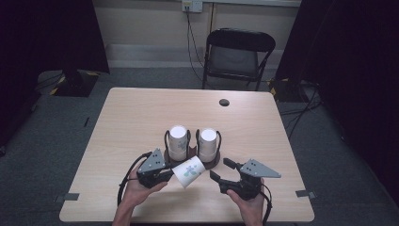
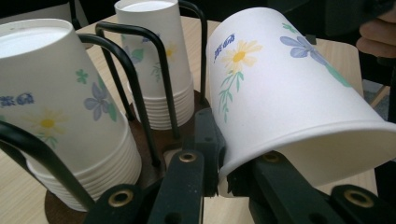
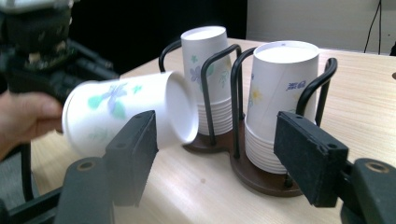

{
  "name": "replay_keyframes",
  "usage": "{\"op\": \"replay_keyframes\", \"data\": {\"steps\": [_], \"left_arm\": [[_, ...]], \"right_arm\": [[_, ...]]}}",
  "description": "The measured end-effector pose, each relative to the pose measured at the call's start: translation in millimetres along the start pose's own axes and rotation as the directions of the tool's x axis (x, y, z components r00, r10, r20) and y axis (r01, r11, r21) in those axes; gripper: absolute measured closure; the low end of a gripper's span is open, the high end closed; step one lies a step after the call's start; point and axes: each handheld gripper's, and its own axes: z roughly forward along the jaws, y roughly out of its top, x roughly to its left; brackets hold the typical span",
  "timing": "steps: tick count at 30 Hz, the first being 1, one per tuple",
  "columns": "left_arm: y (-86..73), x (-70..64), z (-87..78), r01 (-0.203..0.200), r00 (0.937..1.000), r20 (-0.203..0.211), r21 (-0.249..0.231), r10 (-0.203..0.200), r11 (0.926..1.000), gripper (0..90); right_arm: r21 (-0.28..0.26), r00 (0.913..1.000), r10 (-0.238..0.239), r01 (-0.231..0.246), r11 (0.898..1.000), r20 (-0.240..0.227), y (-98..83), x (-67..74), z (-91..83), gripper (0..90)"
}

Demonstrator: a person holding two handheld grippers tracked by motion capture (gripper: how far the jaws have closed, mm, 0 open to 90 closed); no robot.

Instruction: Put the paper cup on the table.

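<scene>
A pale wooden table [image 1: 141, 117] with a round hole [image 1: 224, 102] near its far edge. Beyond it a black folding chair [image 1: 237, 55], a wall socket [image 1: 192, 5] with hanging cables, and grey carpet

Cup [image 1: 189, 171] before two stacks [image 1: 178, 141] — between tongs [image 1: 165, 175]; [image 1: 220, 170].

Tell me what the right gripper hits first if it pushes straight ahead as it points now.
Probably the loose paper cup held by the left gripper, lying across the right gripper's line; depth is uncertain, so it might reach the cup holder.

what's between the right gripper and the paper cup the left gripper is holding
Nothing but bare table: in the high view, a short gap separates the open right gripper from the held paper cup.
</scene>
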Motion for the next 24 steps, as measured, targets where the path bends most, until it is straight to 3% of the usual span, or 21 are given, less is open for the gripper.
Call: {"op": "replay_keyframes", "data": {"steps": [2, 10, 15, 17, 24], "left_arm": [[3.4, 0.9, -0.5, 0.003, 1.0, 0.001, 0.003, -0.003, 1.0, 85.7], [18.2, 4.4, 0.1, -0.065, 0.9977, 0.02, 0.067, 0.064, 0.9956, 85.8], [26.6, 6.1, 1.7, -0.109, 0.9931, 0.055, 0.121, 0.103, 0.9867, 85.8], [29.0, 5.9, 3.9, -0.107, 0.993, 0.064, 0.135, 0.099, 0.9851, 85.8], [36.2, 5.1, 14.4, -0.141, 0.9861, 0.117, 0.208, 0.118, 0.968, 86.1]], "right_arm": [[0.01, 0.9998, -0.02, 0.02, 1.0, -0.003, 1.0, 1.6, 0.4, 28.3], [0.013, 0.9925, -0.119, 0.12, 0.993, -0.027, 6.0, 9.6, -0.3, 24.0], [0.02, 0.9816, -0.188, 0.189, 0.982, -0.032, 10.4, 15.5, 0.8, 24.7], [0.03, 0.9767, -0.212, 0.213, 0.977, -0.031, 11.7, 16.9, 2.5, 25.1], [0.068, 0.9554, -0.291, 0.294, 0.953, -0.052, 17.6, 26.8, 9.3, 25.6]]}}
